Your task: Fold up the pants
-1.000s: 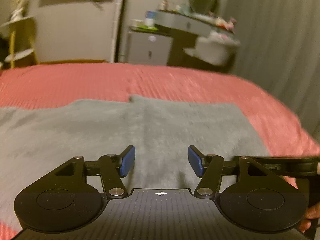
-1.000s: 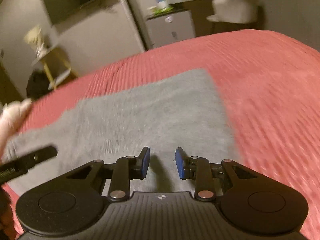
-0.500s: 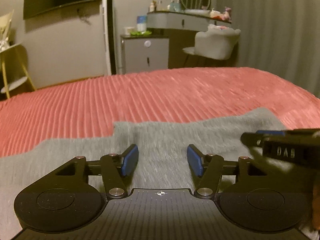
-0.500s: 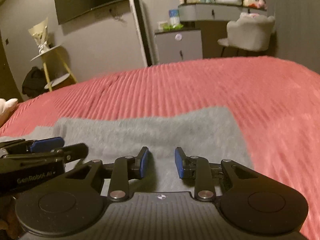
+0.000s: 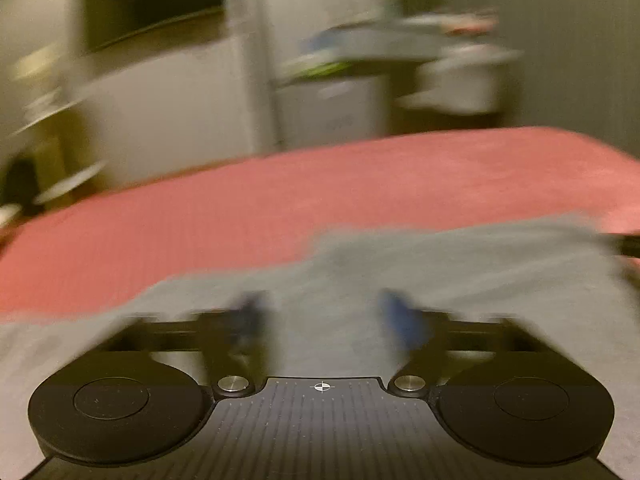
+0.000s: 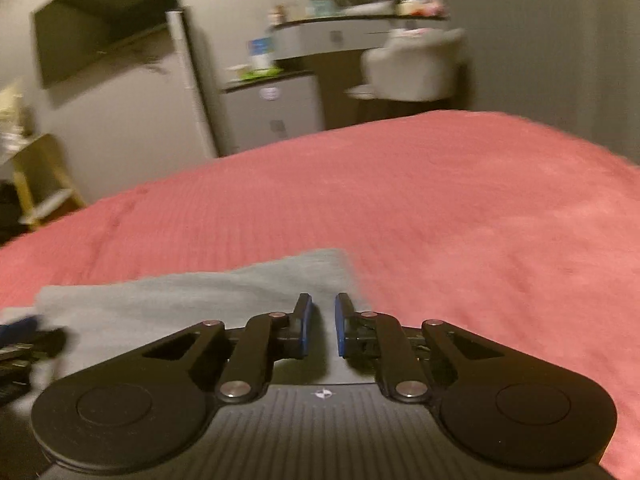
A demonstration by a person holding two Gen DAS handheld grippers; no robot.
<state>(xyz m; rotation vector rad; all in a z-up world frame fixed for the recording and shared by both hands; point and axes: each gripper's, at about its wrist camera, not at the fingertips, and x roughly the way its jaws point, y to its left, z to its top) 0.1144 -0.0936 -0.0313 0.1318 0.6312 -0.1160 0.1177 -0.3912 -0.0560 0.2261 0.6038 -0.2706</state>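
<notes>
The grey pants (image 5: 400, 272) lie flat on the red bedspread (image 5: 200, 216). My left gripper (image 5: 322, 316) is open and empty, low over the grey cloth; its view is blurred. In the right wrist view the pants (image 6: 200, 292) lie to the left and their right edge is just ahead of my right gripper (image 6: 322, 324). Its blue pads stand a narrow gap apart with nothing between them. The left gripper's tip shows at the left edge of the right wrist view (image 6: 20, 340).
The red bedspread (image 6: 460, 220) stretches far ahead and to the right. Beyond the bed stand a white cabinet (image 6: 276, 116), a dressing table with a mirror (image 6: 352, 32), a grey chair (image 6: 412, 68) and a yellow shelf (image 6: 36, 176).
Both grippers have dropped lower and moved right over the pants. The right gripper now sits at the pants' right edge. The right jaws have narrowed a little. The left view has become blurred.
</notes>
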